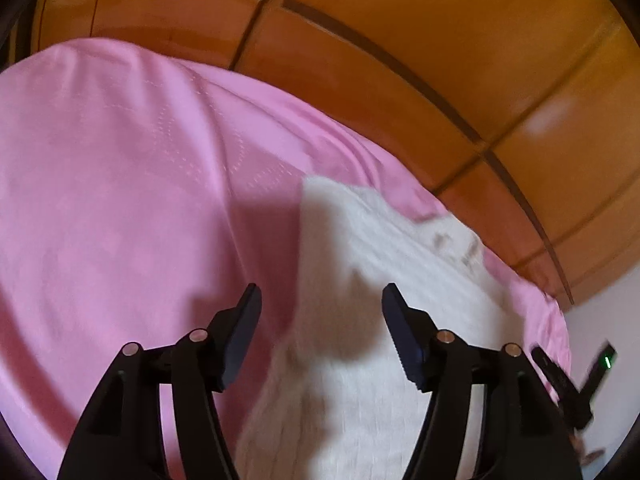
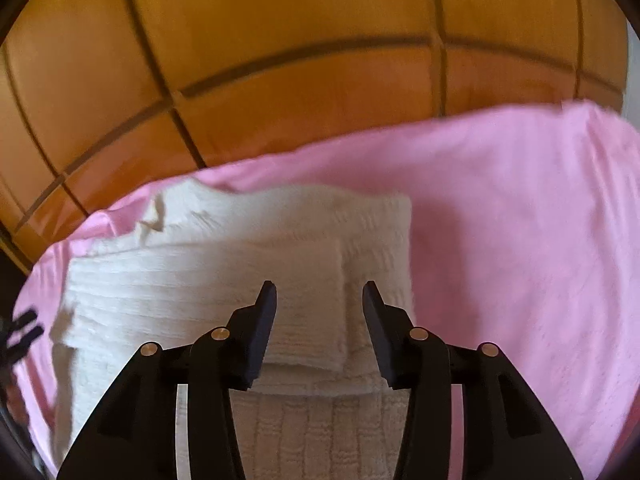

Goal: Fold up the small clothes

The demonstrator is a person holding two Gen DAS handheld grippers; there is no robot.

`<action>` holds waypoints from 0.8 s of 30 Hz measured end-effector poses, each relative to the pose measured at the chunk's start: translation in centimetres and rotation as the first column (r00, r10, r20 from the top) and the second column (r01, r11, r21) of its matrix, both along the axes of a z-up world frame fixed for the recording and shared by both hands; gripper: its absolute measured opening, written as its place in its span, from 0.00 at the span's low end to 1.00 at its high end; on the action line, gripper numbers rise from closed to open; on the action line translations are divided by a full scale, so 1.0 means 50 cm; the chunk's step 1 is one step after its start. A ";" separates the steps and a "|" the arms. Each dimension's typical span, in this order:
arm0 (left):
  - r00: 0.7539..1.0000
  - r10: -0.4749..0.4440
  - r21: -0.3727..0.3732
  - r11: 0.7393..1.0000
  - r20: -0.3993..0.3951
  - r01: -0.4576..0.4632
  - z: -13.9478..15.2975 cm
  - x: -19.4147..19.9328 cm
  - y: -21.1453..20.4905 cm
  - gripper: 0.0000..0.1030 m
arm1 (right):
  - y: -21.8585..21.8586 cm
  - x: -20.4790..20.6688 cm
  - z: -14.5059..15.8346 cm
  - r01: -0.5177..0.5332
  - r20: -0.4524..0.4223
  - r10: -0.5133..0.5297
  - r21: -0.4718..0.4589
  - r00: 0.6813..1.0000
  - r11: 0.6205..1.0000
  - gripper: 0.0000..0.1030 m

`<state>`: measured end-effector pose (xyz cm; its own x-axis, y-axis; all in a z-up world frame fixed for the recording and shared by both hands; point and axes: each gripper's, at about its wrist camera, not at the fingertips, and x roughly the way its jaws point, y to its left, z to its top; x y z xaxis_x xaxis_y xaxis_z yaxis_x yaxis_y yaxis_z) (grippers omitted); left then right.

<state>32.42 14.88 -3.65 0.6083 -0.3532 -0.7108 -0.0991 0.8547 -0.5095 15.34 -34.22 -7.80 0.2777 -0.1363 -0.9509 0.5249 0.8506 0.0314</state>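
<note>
Pink sheet [image 1: 120, 200] covering the work surface, backed by an orange wooden panelled wall [image 1: 440, 60] with dark grooves; a strip of pale wall [image 1: 592, 320] shows at far right. Left gripper [image 1: 322, 304]: fingers spread, nothing between them, above the left edge of the cream knitted garment [image 2: 240, 280]. The garment lies folded on the sheet, one flap laid across its middle. Right gripper [image 2: 319, 300]: fingers apart, poised over the flap's right edge, not pinching it.
</note>
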 end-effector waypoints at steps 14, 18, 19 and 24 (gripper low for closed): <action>0.999 -0.008 -0.228 0.974 -0.038 -0.001 -0.070 0.128 0.008 0.14 | 0.075 0.056 -0.059 -0.162 -0.084 0.159 -0.023 0.984 0.987 0.43; 0.995 -0.003 0.010 1.000 0.105 0.002 -0.017 0.088 -0.046 0.11 | 0.079 0.044 -0.084 -0.160 -0.136 0.152 -0.046 0.979 0.986 0.43; 0.992 -0.005 0.133 0.991 0.124 -0.011 -0.014 0.077 -0.070 0.11 | 0.080 0.041 -0.097 -0.158 -0.142 0.150 -0.049 0.979 0.986 0.43; 0.999 0.000 0.400 0.916 0.046 -0.019 -0.073 0.110 -0.122 0.16 | 0.110 0.038 -0.121 -0.202 -0.153 0.180 -0.143 0.972 0.969 0.46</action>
